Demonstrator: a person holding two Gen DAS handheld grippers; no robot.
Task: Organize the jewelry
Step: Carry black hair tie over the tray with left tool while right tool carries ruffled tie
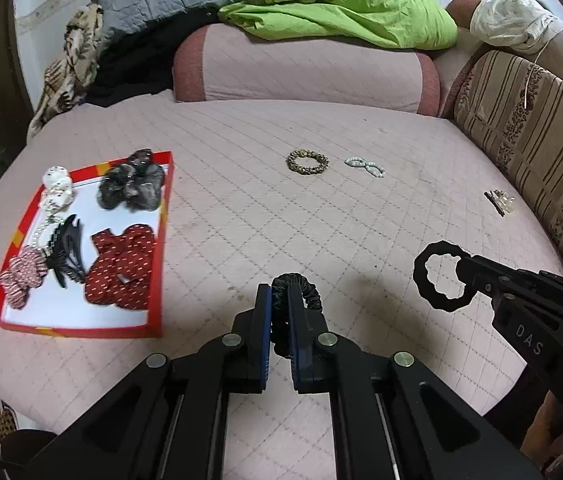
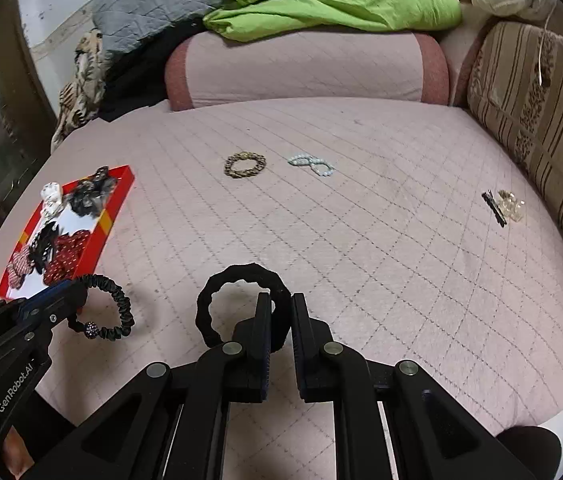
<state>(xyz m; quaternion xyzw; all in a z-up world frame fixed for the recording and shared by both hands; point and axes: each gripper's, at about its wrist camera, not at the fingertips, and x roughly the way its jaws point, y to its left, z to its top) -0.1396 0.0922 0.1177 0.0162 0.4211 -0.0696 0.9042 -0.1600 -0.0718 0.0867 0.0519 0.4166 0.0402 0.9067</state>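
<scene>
My left gripper [image 1: 279, 300] is shut on a black satin scrunchie [image 1: 308, 289], held just above the pink quilt; the right wrist view shows it [image 2: 115, 312] with a beaded ball. My right gripper [image 2: 280, 308] is shut on a black fabric hair ring [image 2: 217, 284], which also shows in the left wrist view [image 1: 425, 276]. A red tray [image 1: 160, 256] at the left holds scrunchies, a black claw clip and pearls. A gold bracelet [image 1: 308, 162], a pearl bracelet [image 1: 364, 165] and small clips [image 1: 500, 201] lie on the quilt further off.
A pink bolster [image 1: 301, 68] with green cloth [image 1: 341, 8] and grey quilt on it bounds the far side. A striped cushion [image 1: 529, 136] runs along the right. The bed's edge drops off at the left, beyond the tray.
</scene>
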